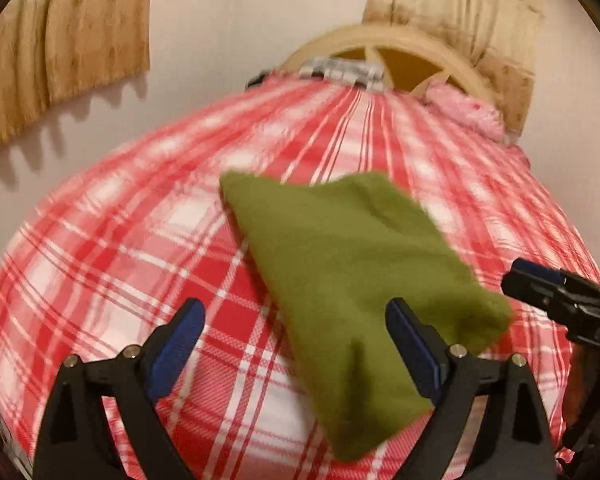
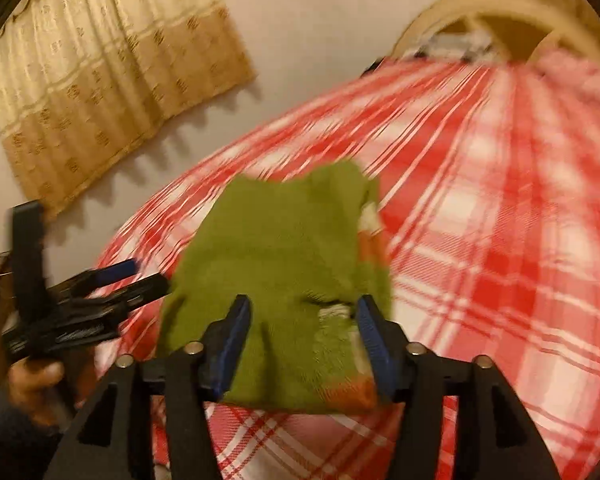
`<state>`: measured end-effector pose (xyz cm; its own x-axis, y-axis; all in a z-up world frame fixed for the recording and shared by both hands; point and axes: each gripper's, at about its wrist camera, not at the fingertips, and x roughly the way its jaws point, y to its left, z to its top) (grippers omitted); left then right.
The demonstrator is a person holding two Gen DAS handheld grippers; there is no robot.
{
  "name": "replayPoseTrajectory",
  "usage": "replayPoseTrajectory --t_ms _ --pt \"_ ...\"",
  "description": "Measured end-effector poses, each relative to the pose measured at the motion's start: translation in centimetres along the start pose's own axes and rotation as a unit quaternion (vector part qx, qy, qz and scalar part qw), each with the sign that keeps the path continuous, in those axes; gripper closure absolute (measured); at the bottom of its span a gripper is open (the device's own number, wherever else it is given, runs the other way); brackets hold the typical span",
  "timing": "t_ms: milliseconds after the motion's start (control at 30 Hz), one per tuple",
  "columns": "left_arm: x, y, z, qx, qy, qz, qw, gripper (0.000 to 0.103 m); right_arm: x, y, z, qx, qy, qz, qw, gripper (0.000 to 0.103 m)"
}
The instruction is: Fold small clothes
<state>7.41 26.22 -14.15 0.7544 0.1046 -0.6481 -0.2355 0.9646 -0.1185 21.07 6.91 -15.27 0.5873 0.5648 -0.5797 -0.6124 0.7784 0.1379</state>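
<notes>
Over the left wrist, we see our left gripper (image 1: 294,320) spread wide, gripping nothing, with the folded green garment (image 1: 340,252) lying on the red plaid bedspread (image 1: 120,240) just ahead and the right gripper (image 1: 518,278) at its far edge. From the right wrist, our fingers stand parted above the garment (image 2: 276,260), clamping nothing.

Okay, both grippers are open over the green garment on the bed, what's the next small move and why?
Probably lower the right gripper and close it on the near edge of the green garment. Its jaws stand open astride that edge, holding nothing, and the garment lies loosely bunched on the red plaid sheet. The left gripper is also open, over the garment's other side, so it could pinch there next.
</notes>
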Motion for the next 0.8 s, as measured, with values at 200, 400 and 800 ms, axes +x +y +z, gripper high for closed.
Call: replayPoseTrajectory --t_ms 200,400,800 --pt "-4.1 -0.8 0.5 0.016 -0.054 -0.001 0.9984 0.004 -5.4 3.0 -1.0 -0.039 -0.066 -0.071 0.995 0.031" --pt "-5.3 -1.7 1.0 0.026 -0.072 -0.017 0.9969 0.004 -9.6 4.6 -1.3 -0.048 -0.099 -0.073 0.991 0.031" --pt "-6.3 -1.8 0.9 0.025 -0.083 -0.018 0.9961 0.004 -11.3 6.4 -1.5 -0.063 -0.128 -0.073 0.987 0.031"
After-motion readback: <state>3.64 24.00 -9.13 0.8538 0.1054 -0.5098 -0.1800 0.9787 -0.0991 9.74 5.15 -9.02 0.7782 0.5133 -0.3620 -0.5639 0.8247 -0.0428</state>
